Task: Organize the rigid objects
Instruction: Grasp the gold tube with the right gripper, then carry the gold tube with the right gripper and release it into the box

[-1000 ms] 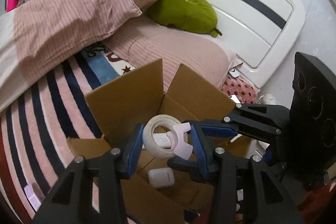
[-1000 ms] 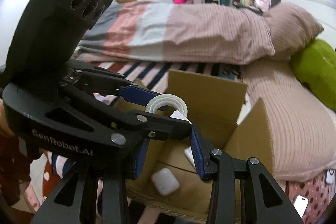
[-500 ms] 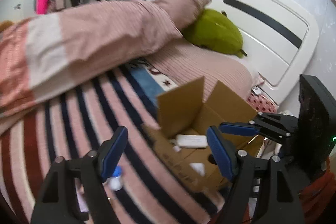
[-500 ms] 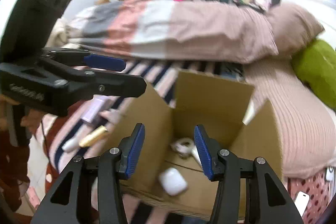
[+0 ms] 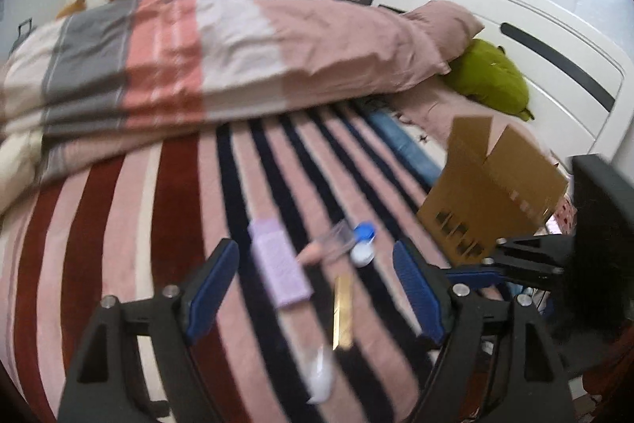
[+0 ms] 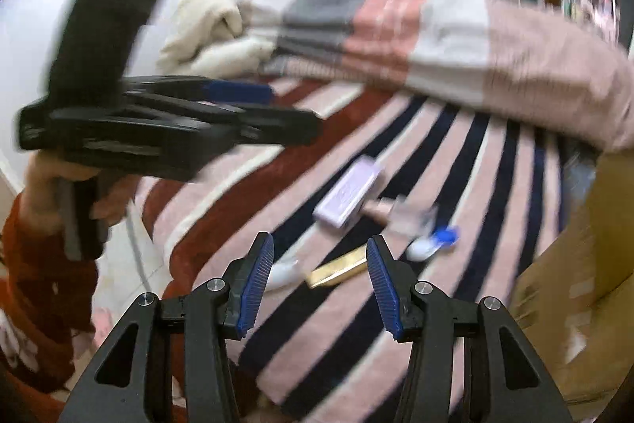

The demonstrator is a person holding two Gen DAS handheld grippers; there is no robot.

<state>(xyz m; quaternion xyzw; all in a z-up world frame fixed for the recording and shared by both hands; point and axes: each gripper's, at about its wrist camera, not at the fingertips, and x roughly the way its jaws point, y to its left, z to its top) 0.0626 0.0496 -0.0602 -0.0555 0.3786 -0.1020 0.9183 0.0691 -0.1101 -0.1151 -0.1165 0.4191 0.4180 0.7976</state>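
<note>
step: both tools reaching for next item | left tool (image 5: 315,288): opening, empty | right tool (image 6: 319,280): parted, empty | gold bar (image 6: 337,270) lying just ahead, box (image 6: 574,284) to its right | next: closing on bar squarely.

Black plastic gripper (image 6: 319,278) frames, ribbed blue pads (image 6: 255,284), silver screws; rust-red sleeve (image 6: 35,288).

Lilac flat box (image 5: 280,267), gold bar (image 5: 343,310), blue-capped white container (image 5: 362,244) and white item (image 5: 321,375) lie lower centre; cardboard box (image 5: 489,193) stands right.
</note>
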